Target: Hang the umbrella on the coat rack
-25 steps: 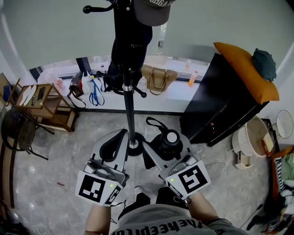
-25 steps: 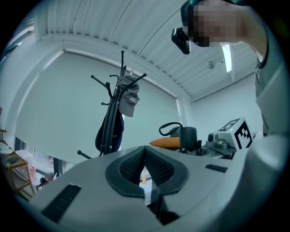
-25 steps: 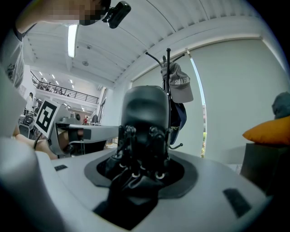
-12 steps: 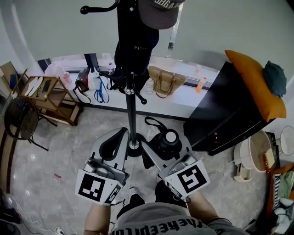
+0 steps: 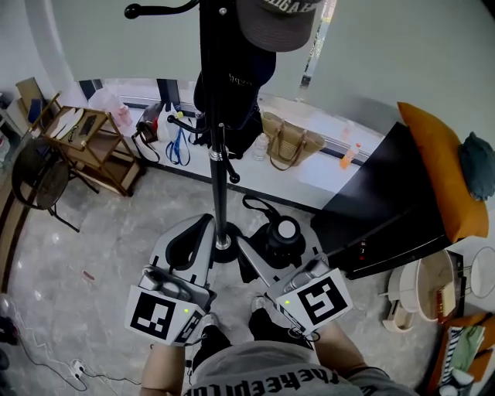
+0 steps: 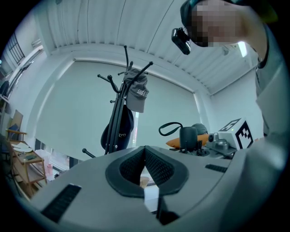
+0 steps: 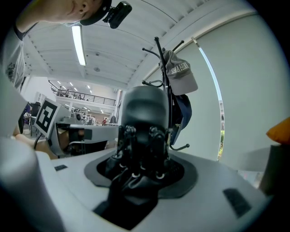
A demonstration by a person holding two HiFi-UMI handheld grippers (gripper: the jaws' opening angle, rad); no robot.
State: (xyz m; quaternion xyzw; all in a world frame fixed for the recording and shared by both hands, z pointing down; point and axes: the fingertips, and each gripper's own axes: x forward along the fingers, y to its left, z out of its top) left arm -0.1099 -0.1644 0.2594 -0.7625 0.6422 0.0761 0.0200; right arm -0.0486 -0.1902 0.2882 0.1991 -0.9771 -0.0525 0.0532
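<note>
The black coat rack [image 5: 220, 182] stands straight ahead, its round base on the floor just past my grippers. A grey cap [image 5: 278, 22] and a dark bag [image 5: 232, 89] hang from its top. My right gripper [image 5: 280, 247] is shut on the folded black umbrella [image 5: 285, 234], which points up with its wrist strap [image 5: 259, 207] looped toward the pole. In the right gripper view the umbrella [image 7: 144, 131] fills the jaws of the right gripper [image 7: 142, 156], with the coat rack [image 7: 164, 68] behind. My left gripper [image 5: 203, 226] is shut on nothing; in its own view the left gripper [image 6: 145, 156] faces the coat rack [image 6: 118, 118].
A wooden shelf [image 5: 89, 151] and a dark chair [image 5: 35, 182] stand at the left. A black cabinet [image 5: 387, 209] with an orange cushion [image 5: 437, 166] stands at the right. A tan handbag [image 5: 290, 143] and other bags [image 5: 158, 128] sit on the window ledge behind the rack.
The head view has shifted, so the shelf, cabinet and ledge slid right and down. Both grippers keep the same pose, the umbrella still held by the right one.
</note>
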